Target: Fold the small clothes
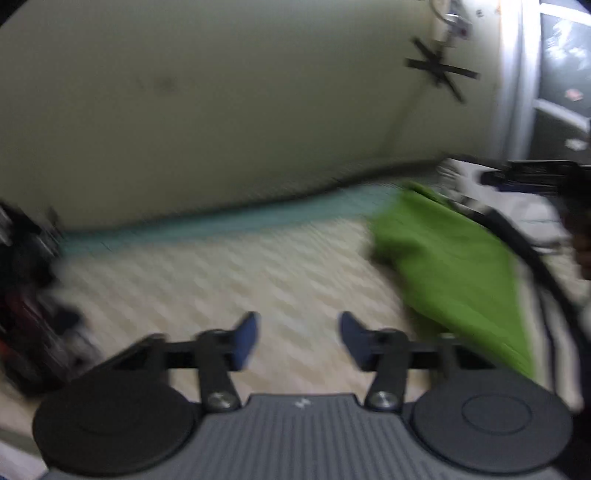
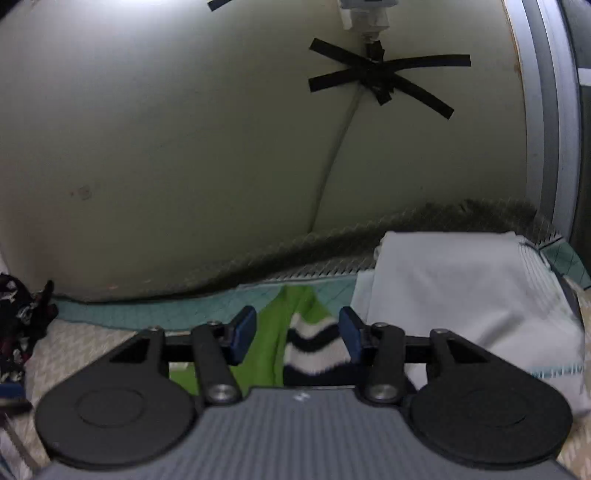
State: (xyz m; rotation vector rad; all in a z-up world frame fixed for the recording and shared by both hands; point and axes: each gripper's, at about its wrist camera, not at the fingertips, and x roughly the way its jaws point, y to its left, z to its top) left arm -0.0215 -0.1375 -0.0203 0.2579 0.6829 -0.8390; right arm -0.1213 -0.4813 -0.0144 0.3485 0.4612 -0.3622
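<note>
A pale wall [image 2: 184, 147] closes off the far side of the work surface, with strips of black tape [image 2: 384, 79] crossed over a thin white cable [image 2: 332, 173] that runs down it from a white plug block [image 2: 365, 14] at the top; a grey metal frame [image 2: 543, 129] stands at the right edge. Along the foot of the wall lies a teal cutting mat [image 2: 147, 314] with a fine grid, and in front of it a cream cloth [image 1: 229, 277] with a small woven zigzag pattern covers the surface. At the left edge sits a dark, crumpled pile of printed fabric [image 2: 18, 325], well apart from the rest. The green garment [image 2: 273, 332] is soft, matte knit, lying flat and slightly rumpled on the cream cloth, with a navy-and-white striped piece [image 2: 317, 347] on its right part. Just to the right, a folded white garment [image 2: 461, 295] forms a smooth, squared stack with faint teal printing near its edge. The right gripper [image 2: 297, 332] hangs over the green garment with its blue-padded jaws parted; the striped piece shows in the gap, but whether the pads touch it cannot be told. In the blurred left wrist view, the left gripper [image 1: 299, 339] has its jaws spread apart with nothing between them, over bare cream cloth, the green garment to its right and not touched.
</note>
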